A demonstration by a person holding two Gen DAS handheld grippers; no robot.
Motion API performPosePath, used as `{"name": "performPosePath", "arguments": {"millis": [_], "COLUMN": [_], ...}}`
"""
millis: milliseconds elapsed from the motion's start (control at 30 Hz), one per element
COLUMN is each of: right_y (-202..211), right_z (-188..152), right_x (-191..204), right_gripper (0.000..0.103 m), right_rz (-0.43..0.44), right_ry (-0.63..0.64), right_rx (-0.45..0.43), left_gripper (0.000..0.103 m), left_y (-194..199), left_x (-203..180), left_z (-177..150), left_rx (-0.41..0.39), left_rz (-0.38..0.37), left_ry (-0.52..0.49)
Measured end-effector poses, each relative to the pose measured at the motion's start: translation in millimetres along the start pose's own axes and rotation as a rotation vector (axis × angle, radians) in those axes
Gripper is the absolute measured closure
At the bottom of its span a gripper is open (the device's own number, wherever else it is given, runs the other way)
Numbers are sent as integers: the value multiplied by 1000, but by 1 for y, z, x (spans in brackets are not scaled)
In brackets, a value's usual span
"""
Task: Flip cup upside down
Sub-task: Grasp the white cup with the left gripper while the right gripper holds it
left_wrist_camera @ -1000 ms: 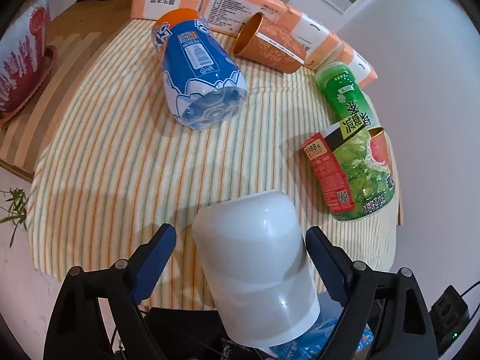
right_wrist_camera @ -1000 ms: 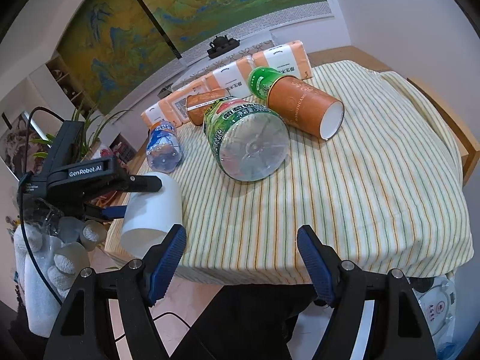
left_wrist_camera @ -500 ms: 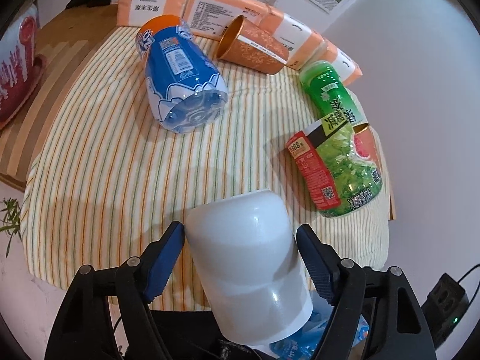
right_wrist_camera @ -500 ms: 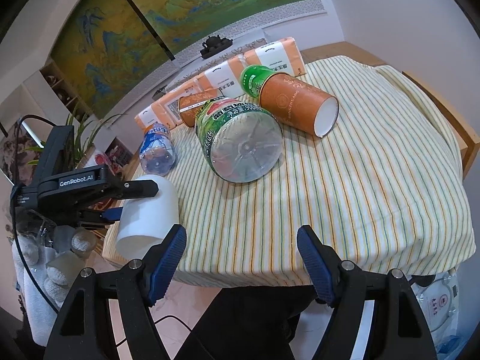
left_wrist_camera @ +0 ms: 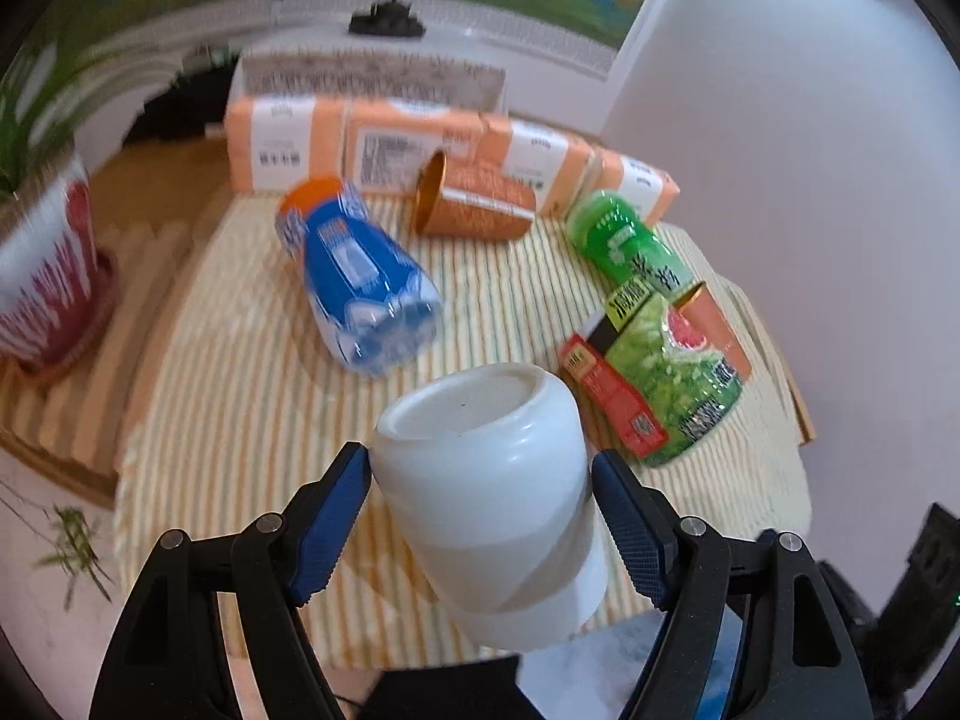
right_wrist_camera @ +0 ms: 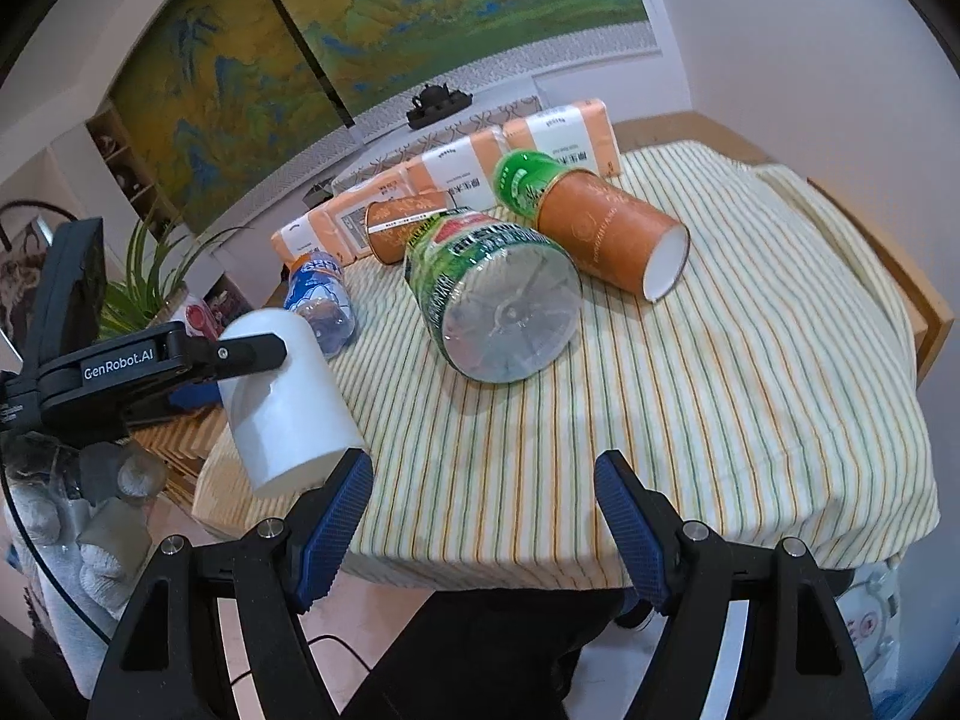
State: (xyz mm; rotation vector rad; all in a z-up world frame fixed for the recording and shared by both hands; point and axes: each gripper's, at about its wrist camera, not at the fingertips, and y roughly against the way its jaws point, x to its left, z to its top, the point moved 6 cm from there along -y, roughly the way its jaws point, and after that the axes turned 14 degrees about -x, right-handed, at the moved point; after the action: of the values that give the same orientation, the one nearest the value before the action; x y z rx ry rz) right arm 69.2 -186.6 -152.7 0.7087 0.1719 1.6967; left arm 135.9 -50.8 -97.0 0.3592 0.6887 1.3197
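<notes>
both blue pads of the left gripper point(left_wrist_camera: 480, 516) now clamp the white cup point(left_wrist_camera: 489, 474) at lower centre, tilted further, base up; right gripper point(right_wrist_camera: 480, 516) stays spread apart, holding nothing.

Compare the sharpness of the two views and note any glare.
Left wrist view: background smeared by motion blur, blue bottle and tissue packs soft, while the white cup between the left gripper fingers stays crisp. Right wrist view: sharp throughout, fisheye-bent edges, glare on the green bottle base.
</notes>
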Motion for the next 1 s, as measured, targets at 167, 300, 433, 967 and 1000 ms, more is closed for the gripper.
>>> {"name": "performPosePath", "arguments": {"millis": [167,300,433,967,1000], "right_y": [3,5,5,4,4], "right_z": [1,2,3,3,3], "right_x": [13,20,24,14,14], "right_gripper": [30,30,30,30,30], "right_rz": [-35,-55,-65,-100,-101], "right_ry": [90,141,163,128,128], "right_rx": [-53,-84,-99,-106,-106], "left_gripper": [24,24,24,24,24], "left_y": [6,10,13,13,13], "left_x": [-1,-7,-12,-12,-11], "left_z": [3,4,2,2,2], "left_rx": [-116,-198,-236,-298,-298], "left_rz": [64,103,106,76,65], "left_ry": [-82,-150,-170,-160,-158]}}
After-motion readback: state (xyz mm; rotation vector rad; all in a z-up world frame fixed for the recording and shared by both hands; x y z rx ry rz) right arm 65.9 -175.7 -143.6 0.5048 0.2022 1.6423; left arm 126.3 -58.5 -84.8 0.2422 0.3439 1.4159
